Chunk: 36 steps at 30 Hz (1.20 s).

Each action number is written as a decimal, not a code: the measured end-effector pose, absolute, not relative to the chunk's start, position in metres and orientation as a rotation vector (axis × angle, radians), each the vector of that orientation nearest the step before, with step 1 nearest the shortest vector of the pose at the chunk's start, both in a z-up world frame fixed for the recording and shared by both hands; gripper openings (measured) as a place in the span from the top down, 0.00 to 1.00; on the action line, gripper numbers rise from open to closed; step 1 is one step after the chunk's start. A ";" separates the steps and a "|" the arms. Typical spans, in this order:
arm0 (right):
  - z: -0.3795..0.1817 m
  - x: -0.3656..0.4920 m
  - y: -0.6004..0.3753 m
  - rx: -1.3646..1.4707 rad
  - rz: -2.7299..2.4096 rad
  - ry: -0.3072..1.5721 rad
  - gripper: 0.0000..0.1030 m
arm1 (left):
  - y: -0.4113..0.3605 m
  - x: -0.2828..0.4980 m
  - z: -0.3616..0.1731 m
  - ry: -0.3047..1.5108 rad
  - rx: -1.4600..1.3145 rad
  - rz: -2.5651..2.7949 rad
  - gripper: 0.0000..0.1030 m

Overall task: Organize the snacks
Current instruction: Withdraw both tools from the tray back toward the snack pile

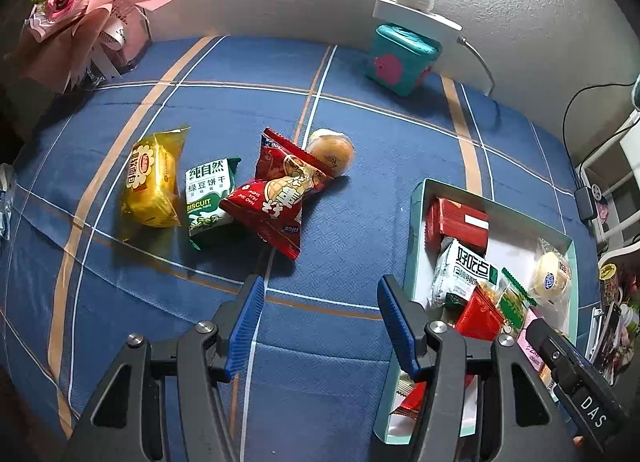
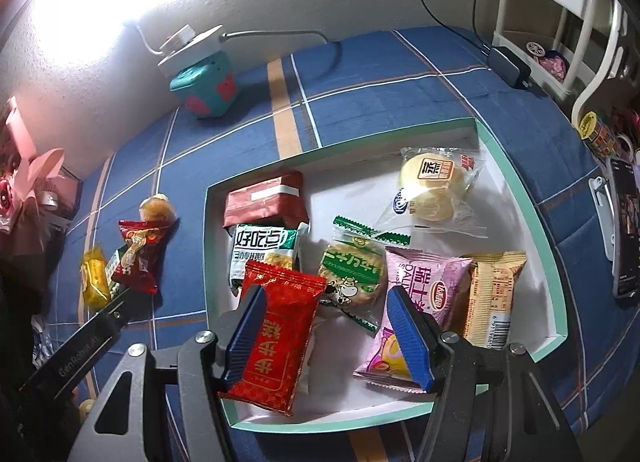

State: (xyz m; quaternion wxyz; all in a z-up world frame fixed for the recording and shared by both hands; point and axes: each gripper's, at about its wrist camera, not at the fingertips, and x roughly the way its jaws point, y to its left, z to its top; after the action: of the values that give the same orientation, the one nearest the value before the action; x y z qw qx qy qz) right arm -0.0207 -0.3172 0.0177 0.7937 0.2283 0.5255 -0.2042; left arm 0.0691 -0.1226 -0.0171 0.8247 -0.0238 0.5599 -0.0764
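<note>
Snacks, four light crinkly packets, lie mid-bedspread, left of the teal box with the rest. My left gripper and right gripper hang apart, empty. I'd pinch the slippery red peanut packet's sealed edge.

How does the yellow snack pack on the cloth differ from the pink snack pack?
The yellow snack pack lies outside on the blue cloth, beside a green biscuit pack; the pink snack pack lies inside the box. Yellow looks glossy gold, pink is matte with purple print. Both are sealed and ungripped.
</note>
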 end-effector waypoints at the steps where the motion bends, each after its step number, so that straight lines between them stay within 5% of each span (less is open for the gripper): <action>1: 0.017 -0.020 -0.317 0.490 -0.439 1.131 0.36 | -0.123 0.069 -0.017 1.191 -0.050 -0.163 0.42; 4: 0.016 -0.020 -0.317 0.491 -0.441 1.132 0.32 | -0.124 0.070 -0.018 1.196 -0.042 -0.168 0.31; 6: 0.015 -0.020 -0.317 0.497 -0.441 1.127 0.17 | -0.124 0.070 -0.020 1.195 -0.035 -0.159 0.11; 8: 0.015 -0.019 -0.317 0.497 -0.440 1.121 0.02 | -0.125 0.069 -0.021 1.188 -0.017 -0.140 0.07; 11: 0.015 -0.018 -0.316 0.487 -0.444 1.117 0.00 | -0.124 0.070 -0.025 1.190 0.000 -0.119 0.01; 36: 0.014 0.002 -0.273 0.385 -0.356 1.132 0.00 | -0.068 0.085 -0.009 1.130 0.010 -0.019 0.00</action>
State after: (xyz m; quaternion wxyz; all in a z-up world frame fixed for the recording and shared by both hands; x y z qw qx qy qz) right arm 0.0016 -0.2728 0.0136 0.8118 0.1804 0.5298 -0.1666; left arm 0.0852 -0.0681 -0.0088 0.8445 0.0049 0.5355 -0.0091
